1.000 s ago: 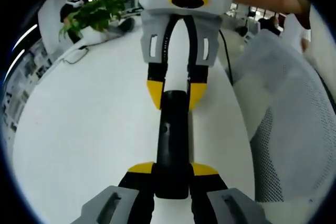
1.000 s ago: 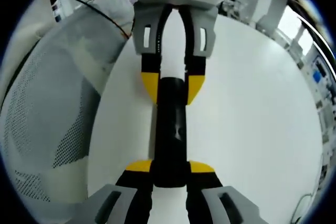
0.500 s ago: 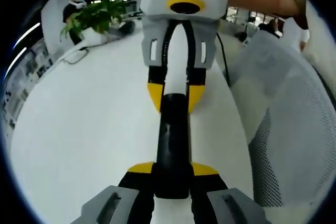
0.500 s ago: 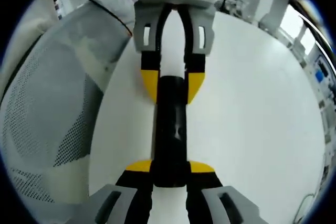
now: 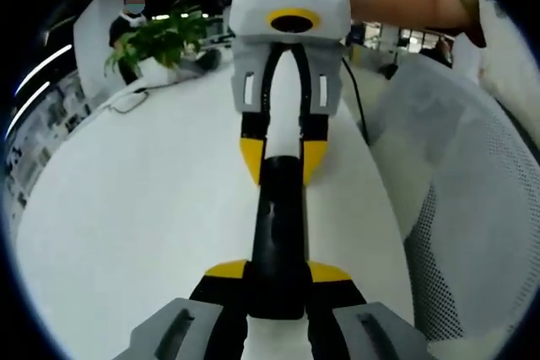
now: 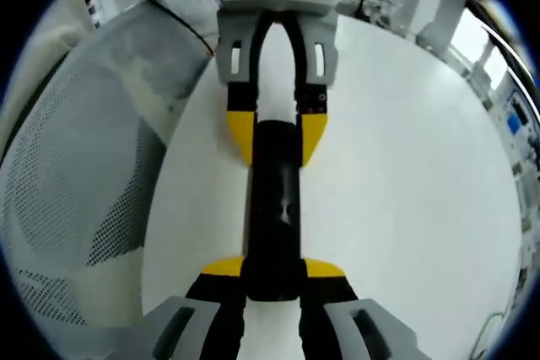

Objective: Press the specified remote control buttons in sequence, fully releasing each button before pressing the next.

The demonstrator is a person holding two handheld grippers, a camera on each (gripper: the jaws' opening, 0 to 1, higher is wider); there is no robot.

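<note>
**Left gripper view and right gripper view: 2 tongs pinch 1 black remote control from opposite ends**

Left gripper view looks along the left gripper (image 5: 277, 274), whose yellow-tipped jaws are pressed against the near end of a long black remote control (image 5: 278, 225) held above a white table (image 5: 126, 225). At the far end of the remote control, the right gripper (image 5: 281, 151) comes in from the top of the frame and pinches it between its own yellow tips; a green light glows on that gripper's white body. A person's bare arm (image 5: 405, 4) reaches in behind it. A white mesh chair (image 5: 472, 191) stands just beside the table edge at right, and a black cable (image 5: 359, 99) runs down past that edge. A green plant (image 5: 160, 40) sits at the far side of the table.

In the right gripper view, the same hold appears from the other end: the right gripper (image 6: 274, 274) clamps the near end of the remote control (image 6: 275, 208), and the left gripper (image 6: 277, 128) grips the far end. The mesh chair (image 6: 76, 174) lies at left, the table (image 6: 405, 174) spreads to the right, and a cable (image 6: 169, 14) crosses the chair's top.
</note>
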